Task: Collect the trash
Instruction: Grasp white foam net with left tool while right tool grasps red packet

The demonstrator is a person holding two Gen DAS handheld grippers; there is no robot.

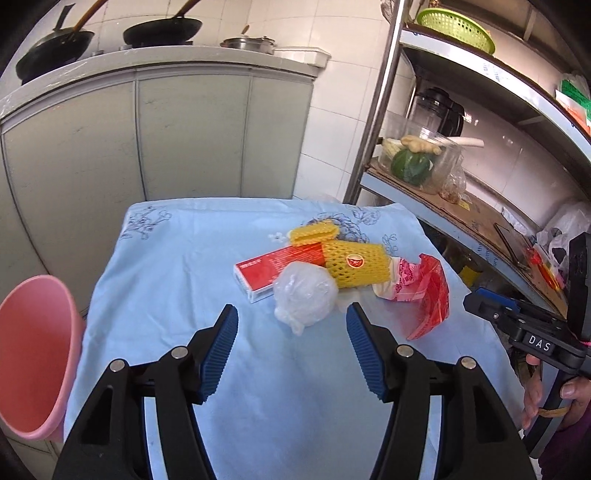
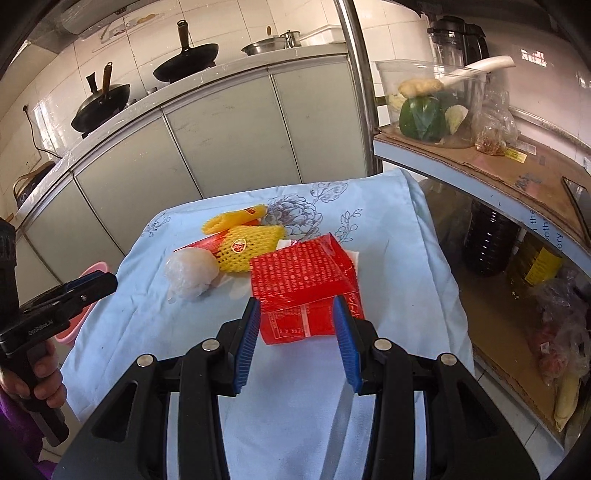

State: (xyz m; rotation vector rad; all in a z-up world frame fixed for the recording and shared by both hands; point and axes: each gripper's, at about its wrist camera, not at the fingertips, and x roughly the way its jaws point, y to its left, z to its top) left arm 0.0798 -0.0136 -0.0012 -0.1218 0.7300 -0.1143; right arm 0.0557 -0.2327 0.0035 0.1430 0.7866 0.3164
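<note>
Altogether five pieces of trash lie bunched on the pale blue flower-printed cloth [image 1: 184, 258] that covers the small counter: two yellow foam net sleeves, one flat red cardboard box, one crumpled clear plastic bag and one red printed plastic wrapper. The larger yellow foam net sleeve [image 1: 354, 264] lies across the flat red cardboard box [image 1: 273, 269], and the smaller yellow foam net sleeve [image 1: 314, 232] sits just behind it. The crumpled clear plastic bag [image 1: 304, 295] rests against the near edge of the box, touching the larger sleeve. The red printed plastic wrapper [image 2: 303, 280] lies on the right side of the pile. The left gripper [image 1: 291, 325] has its jaws spread wide with nothing between them, the clear bag lying just ahead of the two blue ribbed pads [image 1: 221, 347]. The right gripper [image 2: 295, 321] has its jaws partly spread on either side of the wrapper's near end; whether the pads press on it I cannot tell. One pink plastic bin [image 1: 35, 354] stands beside the counter's left edge. Behind, two black woks [image 1: 162, 27] and one steel pot [image 1: 249, 43] sit on a kitchen worktop. One metal shelf rack [image 1: 461, 206] to the right carries one green basket [image 1: 456, 27] and one clear tub of vegetables [image 1: 413, 158].
</note>
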